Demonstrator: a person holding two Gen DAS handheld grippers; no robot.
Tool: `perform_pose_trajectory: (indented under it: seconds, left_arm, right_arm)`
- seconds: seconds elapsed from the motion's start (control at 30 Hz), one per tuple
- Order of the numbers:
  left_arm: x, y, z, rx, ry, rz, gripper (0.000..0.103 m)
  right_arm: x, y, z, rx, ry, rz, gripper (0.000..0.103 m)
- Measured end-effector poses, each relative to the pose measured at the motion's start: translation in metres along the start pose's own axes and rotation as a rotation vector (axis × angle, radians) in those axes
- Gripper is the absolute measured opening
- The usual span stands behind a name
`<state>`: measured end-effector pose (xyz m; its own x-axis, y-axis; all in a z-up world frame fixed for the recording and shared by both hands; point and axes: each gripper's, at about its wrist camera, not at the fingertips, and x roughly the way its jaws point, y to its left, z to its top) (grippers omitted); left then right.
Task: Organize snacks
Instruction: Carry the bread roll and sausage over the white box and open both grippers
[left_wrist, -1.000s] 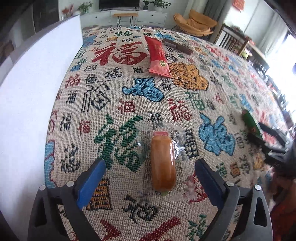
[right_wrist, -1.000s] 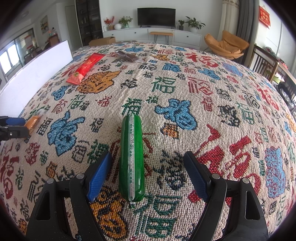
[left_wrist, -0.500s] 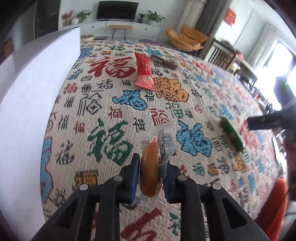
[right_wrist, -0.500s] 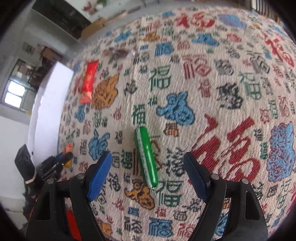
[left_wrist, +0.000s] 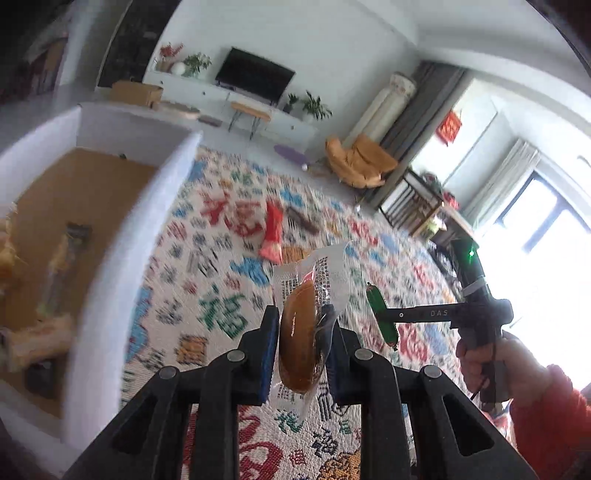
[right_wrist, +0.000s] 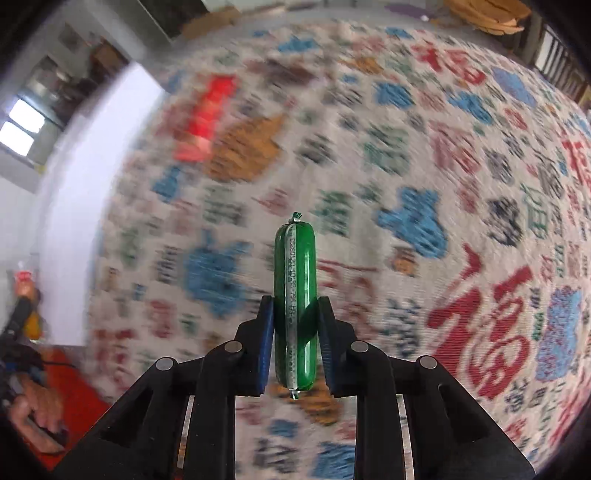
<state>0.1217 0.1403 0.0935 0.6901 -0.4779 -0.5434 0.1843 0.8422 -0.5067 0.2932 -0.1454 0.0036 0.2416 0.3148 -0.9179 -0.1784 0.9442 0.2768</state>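
My left gripper (left_wrist: 300, 314) is shut on a brown bun in a clear wrapper (left_wrist: 297, 343), held in the air above the patterned cloth (left_wrist: 221, 306). To its left the white box (left_wrist: 122, 258) stands open. In the right wrist view my right gripper (right_wrist: 295, 306) has its jaws closing on a green sausage stick (right_wrist: 295, 258), with the blue pads pressed on its lower half, lifted off the cloth. The left wrist view shows that same green sausage (left_wrist: 375, 295) clamped in the right gripper (left_wrist: 384, 316), which a hand (left_wrist: 491, 362) in a red sleeve holds.
Several wrapped snacks (left_wrist: 37, 336) lie on the box's brown floor. A red packet (left_wrist: 272, 236) and a dark brown bar (left_wrist: 303, 220) lie farther back on the cloth; the red packet (right_wrist: 207, 118) also shows blurred in the right wrist view. Chairs and a TV cabinet stand beyond.
Both grippers closed on their snacks and lifted them off the cloth. The left one rose and swung toward the white box, whose inside now shows.
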Motion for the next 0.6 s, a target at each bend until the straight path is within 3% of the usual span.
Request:
perform_pose_trajectory:
  seconds: [0.13, 0.23, 0.37, 0.43, 0.47, 0.5, 0.53, 0.6]
  left_arm:
    - [-0.061, 0.025, 0.034, -0.048, -0.102, 0.044, 0.023]
    - [-0.099, 0.056, 0.055, -0.057, -0.164, 0.176, 0.023]
    - [-0.113, 0.108, 0.064, -0.092, -0.136, 0.326, 0.024]
    - [-0.109, 0.129, 0.061, -0.112, -0.108, 0.418, 0.037]
    - [-0.107, 0.139, 0.057, -0.118, -0.095, 0.481, 0.061]
    - [-0.103, 0.148, 0.050, -0.128, -0.081, 0.541, 0.079]
    - [-0.101, 0.153, 0.042, -0.139, -0.078, 0.565, 0.079]
    - [-0.100, 0.158, 0.025, -0.179, -0.093, 0.543, 0.080]
  right_arm:
    - [-0.040, 0.082, 0.022, -0.062, -0.093, 0.211, 0.024]
    - [-0.057, 0.167, 0.040, -0.139, -0.138, 0.391, 0.024]
    - [-0.040, 0.271, 0.046, -0.230, -0.117, 0.533, 0.025]
    - [-0.024, 0.305, 0.044, -0.265, -0.103, 0.549, 0.029]
    - [-0.016, 0.316, 0.043, -0.271, -0.093, 0.546, 0.037]
    - [-0.010, 0.320, 0.042, -0.270, -0.088, 0.542, 0.043]
    - [-0.008, 0.320, 0.041, -0.266, -0.096, 0.536, 0.050]
    - [-0.013, 0.301, 0.037, -0.271, -0.156, 0.508, 0.060]
